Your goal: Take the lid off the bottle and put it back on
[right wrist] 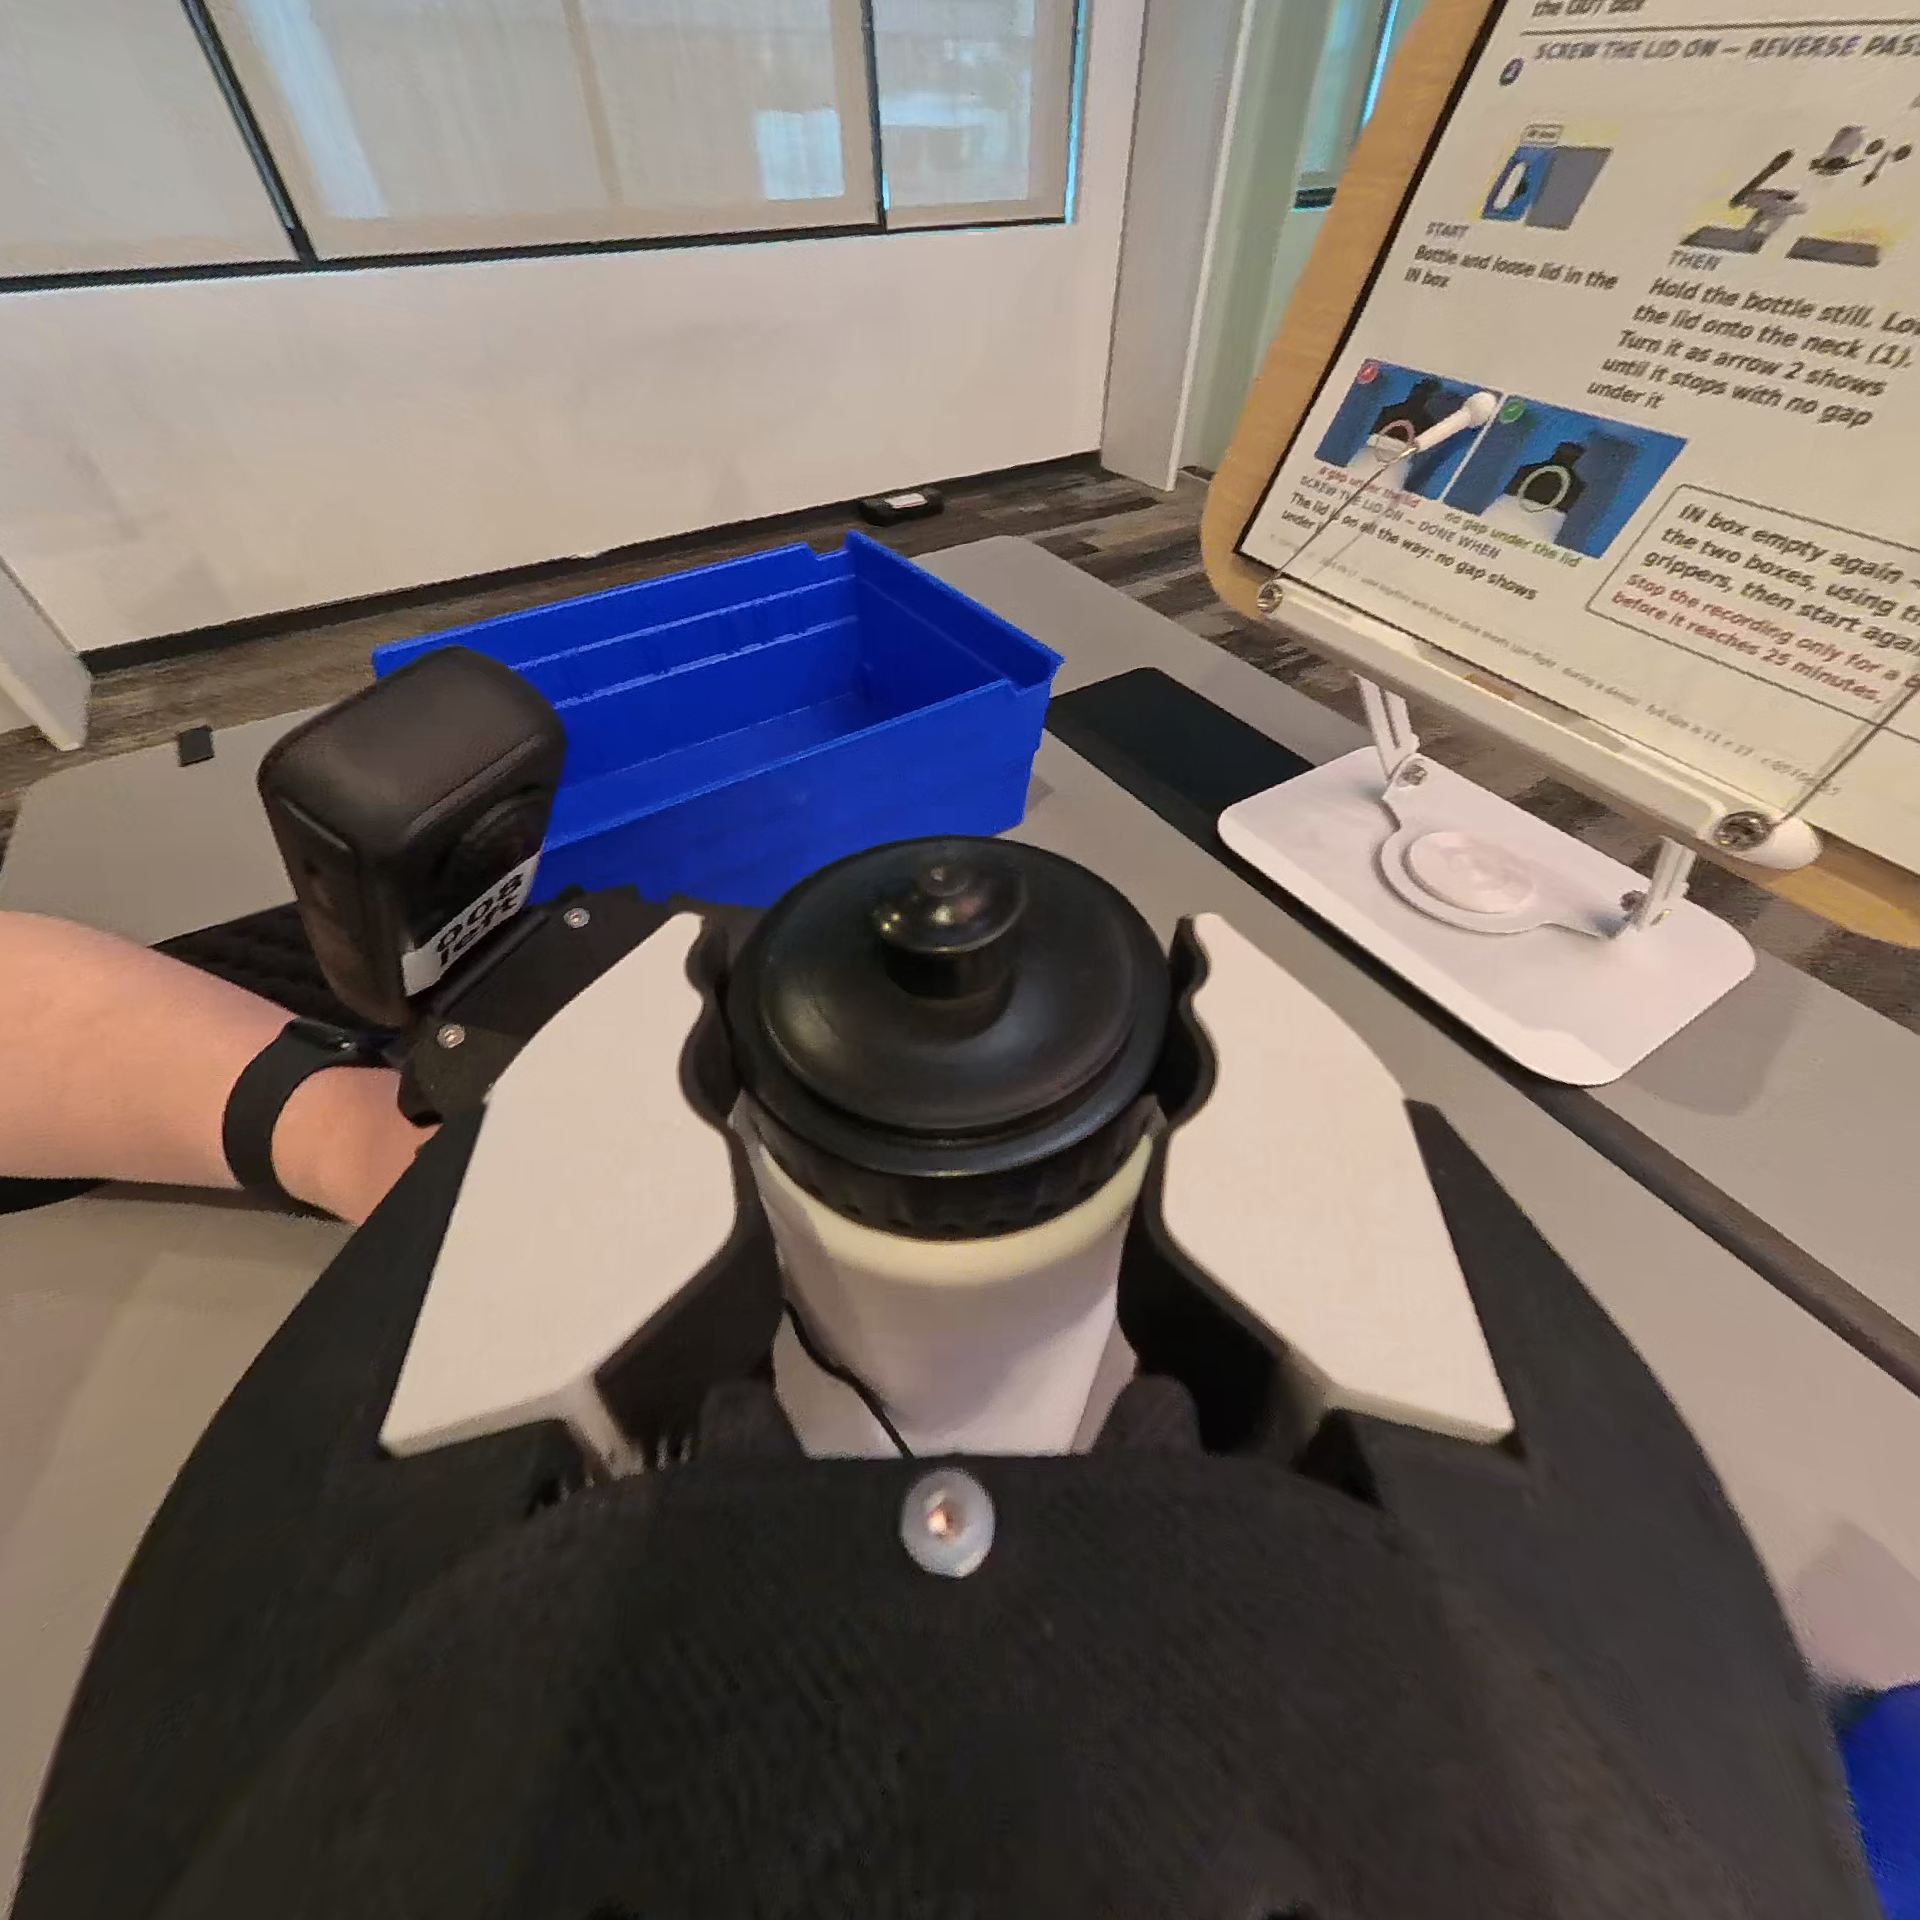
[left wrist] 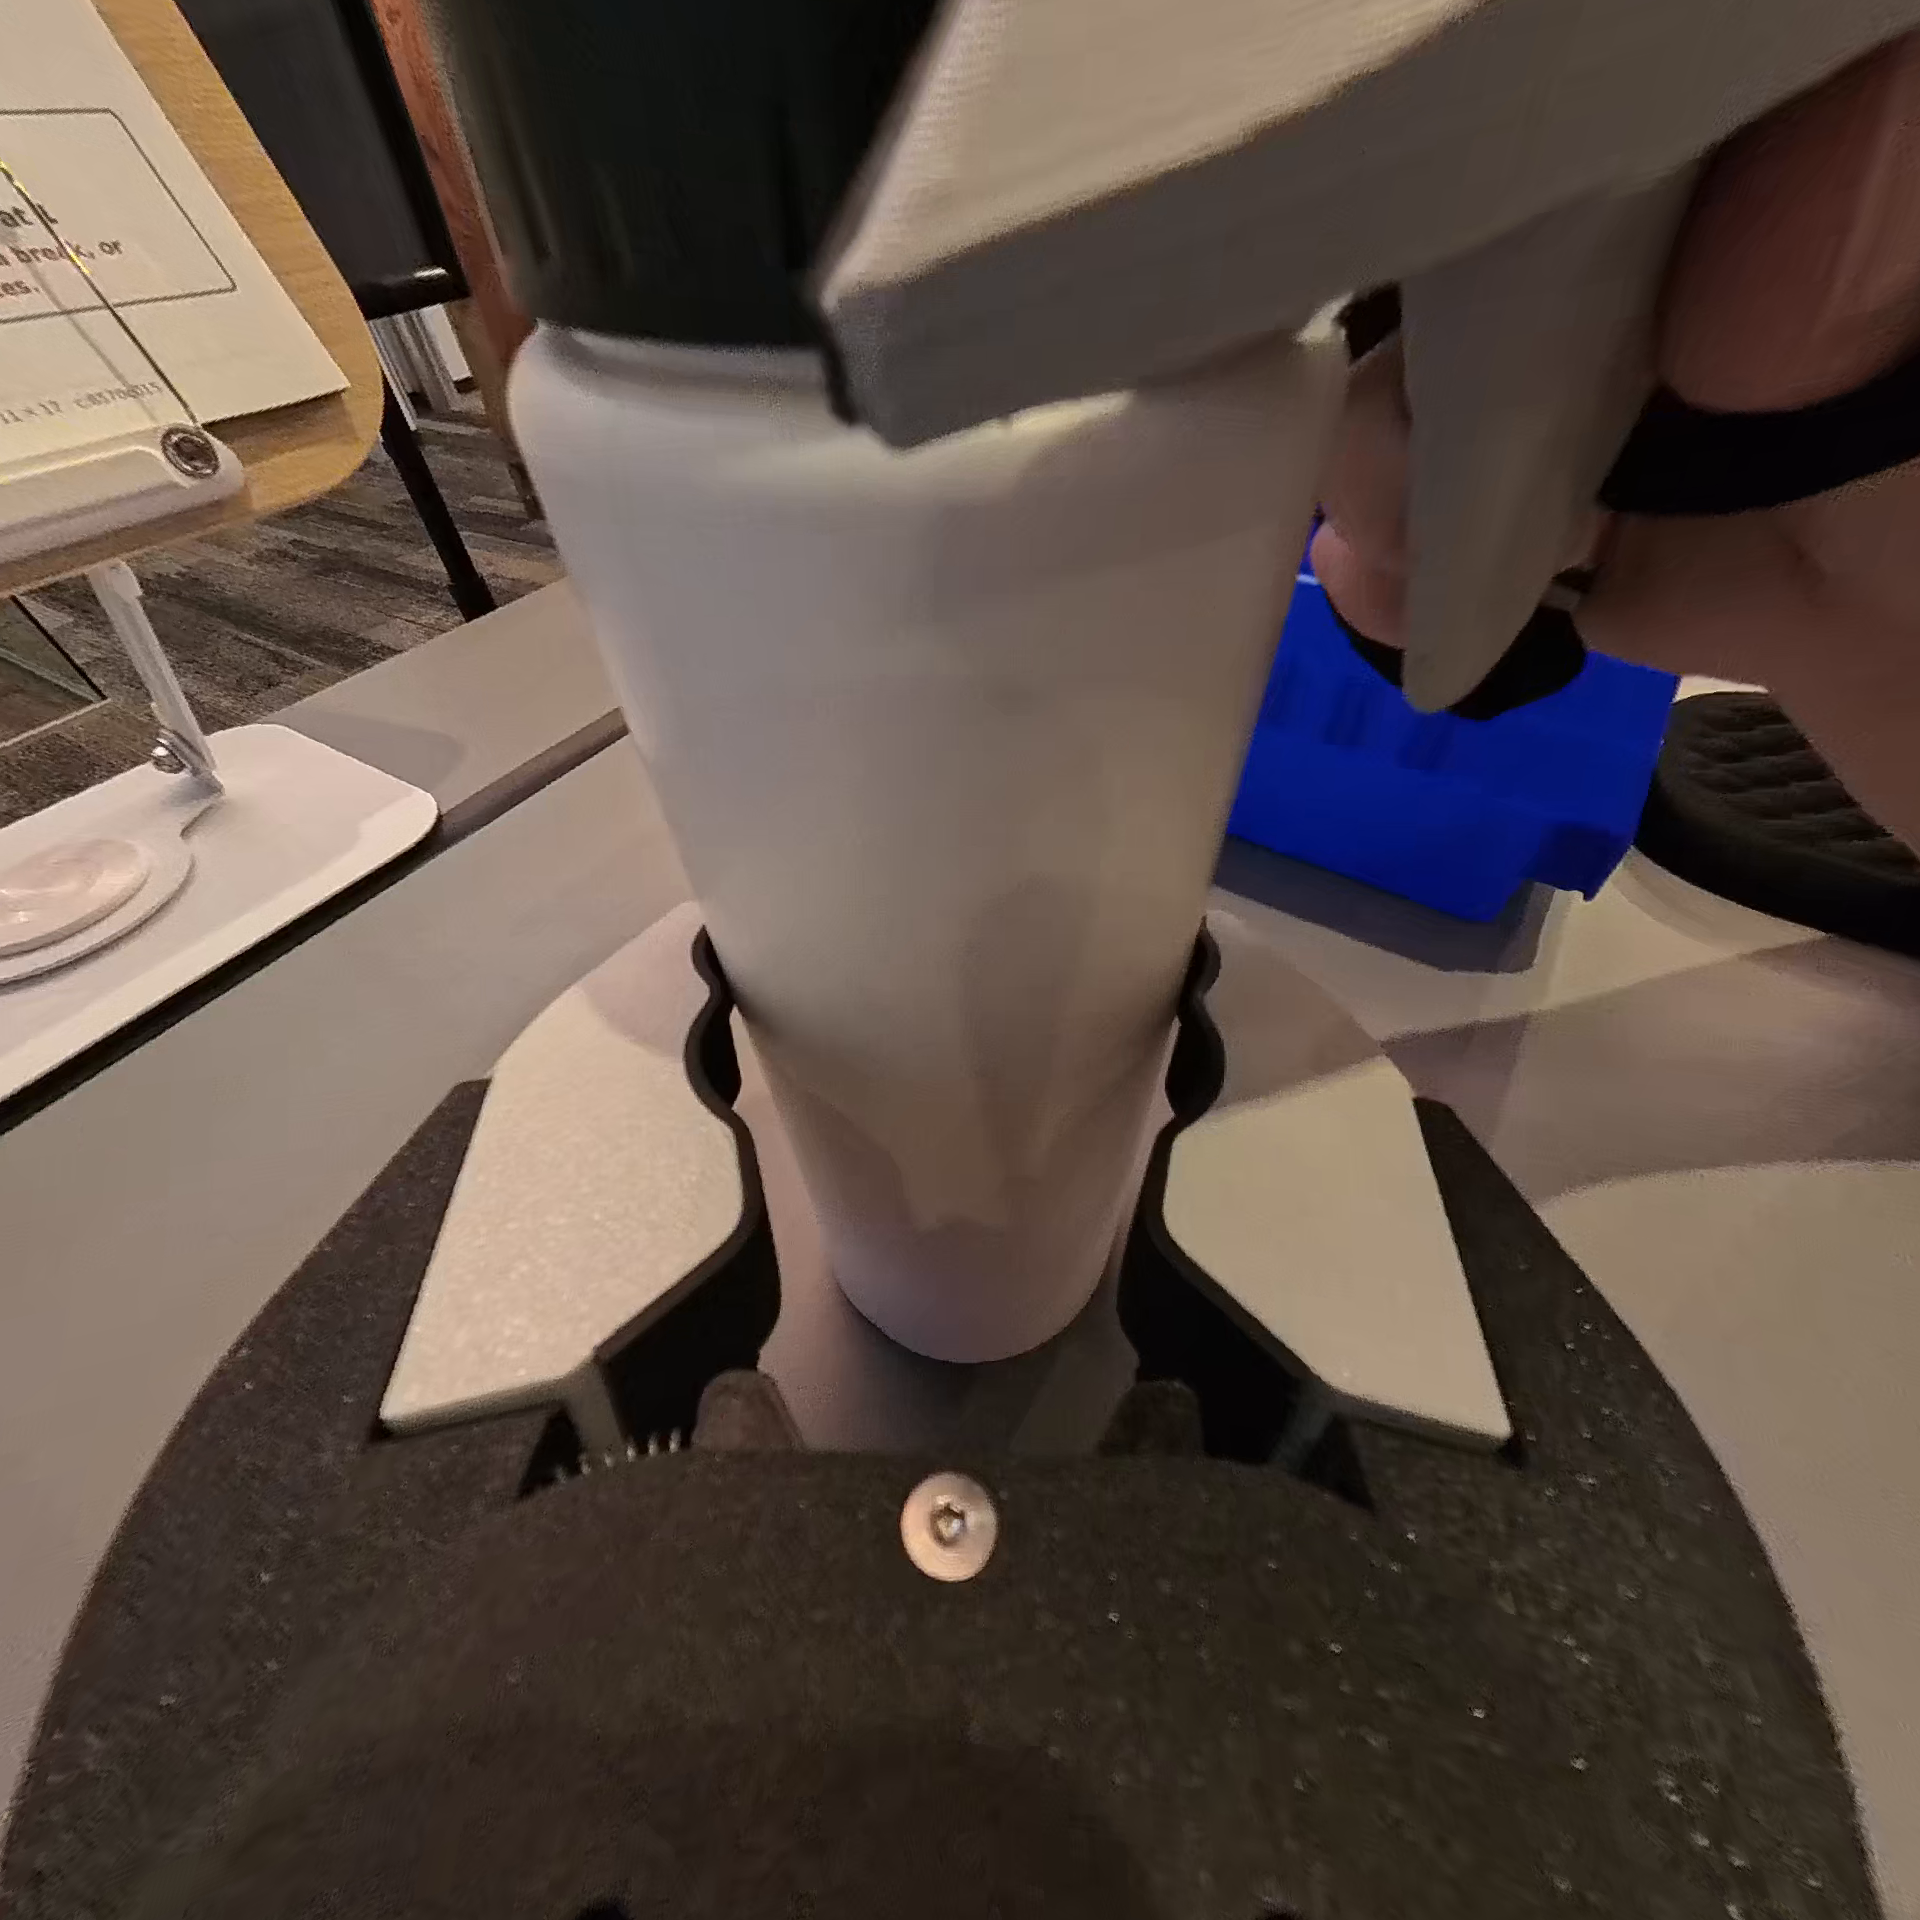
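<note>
A white bottle (left wrist: 914, 675) stands upright on the grey table (left wrist: 312, 1039). My left gripper (left wrist: 956, 987) is shut on the bottle's lower body, with both pads pressed against its sides. The black lid (right wrist: 935, 1039), with a spout on top, sits on the bottle's neck. My right gripper (right wrist: 951, 966) comes from above and is shut on the lid's rim. The white bottle (right wrist: 935, 1330) shows below the lid. In the left wrist view the lid (left wrist: 665, 156) is at the top, partly covered by the right gripper's grey finger (left wrist: 1143, 208).
An empty blue bin (right wrist: 748, 707) stands behind the bottle and also shows in the left wrist view (left wrist: 1434, 790). An instruction board (right wrist: 1662, 416) on a white stand (right wrist: 1486, 935) is at the right. The left gripper's camera (right wrist: 405, 821) and a person's forearm (right wrist: 125, 1039) are at the left.
</note>
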Available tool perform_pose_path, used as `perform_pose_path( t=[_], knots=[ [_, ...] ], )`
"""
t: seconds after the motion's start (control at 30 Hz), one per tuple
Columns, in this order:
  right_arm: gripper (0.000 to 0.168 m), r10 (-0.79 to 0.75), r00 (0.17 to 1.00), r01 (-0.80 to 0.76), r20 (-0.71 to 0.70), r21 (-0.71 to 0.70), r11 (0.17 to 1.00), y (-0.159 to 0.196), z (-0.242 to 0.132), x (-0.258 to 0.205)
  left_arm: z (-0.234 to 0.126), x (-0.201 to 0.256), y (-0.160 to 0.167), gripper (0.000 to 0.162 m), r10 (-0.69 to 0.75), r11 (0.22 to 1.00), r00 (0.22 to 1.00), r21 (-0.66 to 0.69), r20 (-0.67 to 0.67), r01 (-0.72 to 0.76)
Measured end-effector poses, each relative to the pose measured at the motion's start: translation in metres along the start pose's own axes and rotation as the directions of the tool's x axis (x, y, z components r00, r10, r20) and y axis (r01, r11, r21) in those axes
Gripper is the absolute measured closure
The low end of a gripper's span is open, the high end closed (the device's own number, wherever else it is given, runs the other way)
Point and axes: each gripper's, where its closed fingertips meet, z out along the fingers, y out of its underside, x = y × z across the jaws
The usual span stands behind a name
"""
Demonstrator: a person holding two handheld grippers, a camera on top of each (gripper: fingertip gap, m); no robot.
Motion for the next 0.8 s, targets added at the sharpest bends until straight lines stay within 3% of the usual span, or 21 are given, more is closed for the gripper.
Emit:
perform_pose_path(
  t=[0.57,0.8],
  knots=[
    [0.089,-0.034,0.992,0.034,0.12,0.006,0.999,0.002,-0.004,-0.003,0.001,0.002,0.0,0.08,0.019,1.0,0.999,-0.016,-0.049,-0.02],
    [0.089,-0.029,0.947,0.027,0.319,0.01,1.0,0.003,-0.014,-0.014,0.0,0.015,0.0,0.079,0.029,1.0,0.983,-0.007,-0.18,-0.03]
  ],
)
